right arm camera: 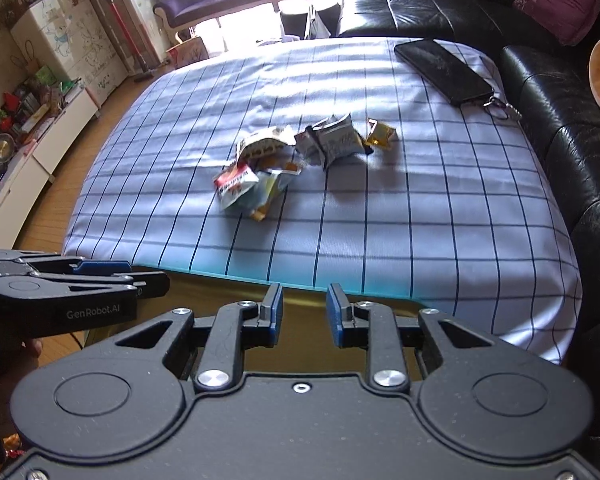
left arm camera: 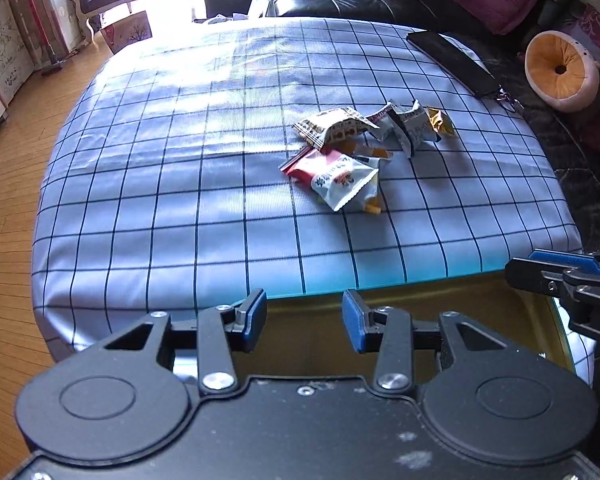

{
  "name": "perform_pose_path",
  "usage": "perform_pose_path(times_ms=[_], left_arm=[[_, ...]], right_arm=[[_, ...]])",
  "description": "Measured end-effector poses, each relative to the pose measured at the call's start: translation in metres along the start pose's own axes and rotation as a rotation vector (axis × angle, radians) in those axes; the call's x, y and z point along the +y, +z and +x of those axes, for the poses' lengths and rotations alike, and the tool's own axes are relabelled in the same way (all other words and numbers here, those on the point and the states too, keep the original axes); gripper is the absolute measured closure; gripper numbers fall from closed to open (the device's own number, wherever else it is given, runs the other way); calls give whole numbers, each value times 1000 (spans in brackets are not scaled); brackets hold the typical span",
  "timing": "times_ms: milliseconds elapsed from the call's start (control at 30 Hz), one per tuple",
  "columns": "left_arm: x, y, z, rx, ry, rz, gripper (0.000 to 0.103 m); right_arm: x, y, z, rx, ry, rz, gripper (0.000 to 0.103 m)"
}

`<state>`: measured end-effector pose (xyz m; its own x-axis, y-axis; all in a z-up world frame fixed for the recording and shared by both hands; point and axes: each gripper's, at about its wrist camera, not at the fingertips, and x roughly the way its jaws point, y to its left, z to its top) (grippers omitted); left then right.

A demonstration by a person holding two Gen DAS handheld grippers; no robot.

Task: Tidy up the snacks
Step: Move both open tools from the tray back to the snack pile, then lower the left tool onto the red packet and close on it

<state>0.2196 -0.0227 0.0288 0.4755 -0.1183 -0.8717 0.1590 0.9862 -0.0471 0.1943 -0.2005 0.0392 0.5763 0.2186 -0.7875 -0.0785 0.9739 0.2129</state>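
- Several snack packets [left arm camera: 352,152] lie heaped on the checked-cloth bench [left arm camera: 180,200].
- Left tool [left arm camera: 305,320] and right tool [right arm camera: 303,314] hang released, grasping nothing.

Both tools are matte black, and the left gripper [left arm camera: 305,320] and right gripper [right arm camera: 304,314] each have blue-padded fingers on linkages with silver screws and round embossed discs. In the right wrist view, pale "GenRobot.AI" lettering marks the left gripper's side.

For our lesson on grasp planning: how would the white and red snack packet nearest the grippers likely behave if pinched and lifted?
The white and red snack packet looks puffed and crinkled, so probably light and floppy, yielding under the pads. Its glossy film may slip. It overlaps neighbouring wrappers, so lifting could drag them.
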Motion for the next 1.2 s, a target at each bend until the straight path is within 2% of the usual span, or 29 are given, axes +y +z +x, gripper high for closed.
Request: perform_pose_path(times_ms=[233, 567, 833, 1200], left_arm=[[11, 15, 19, -21, 23, -44, 60], [32, 29, 46, -10, -1, -128, 60], [29, 48, 63, 21, -70, -147, 60], [15, 86, 61, -15, -138, -150, 59]], right_arm=[[-10, 16, 11, -28, -5, 41, 67], [-15, 28, 36, -52, -25, 64, 66], [-19, 30, 49, -92, -37, 103, 66], [-26, 26, 59, -68, -31, 132, 66]])
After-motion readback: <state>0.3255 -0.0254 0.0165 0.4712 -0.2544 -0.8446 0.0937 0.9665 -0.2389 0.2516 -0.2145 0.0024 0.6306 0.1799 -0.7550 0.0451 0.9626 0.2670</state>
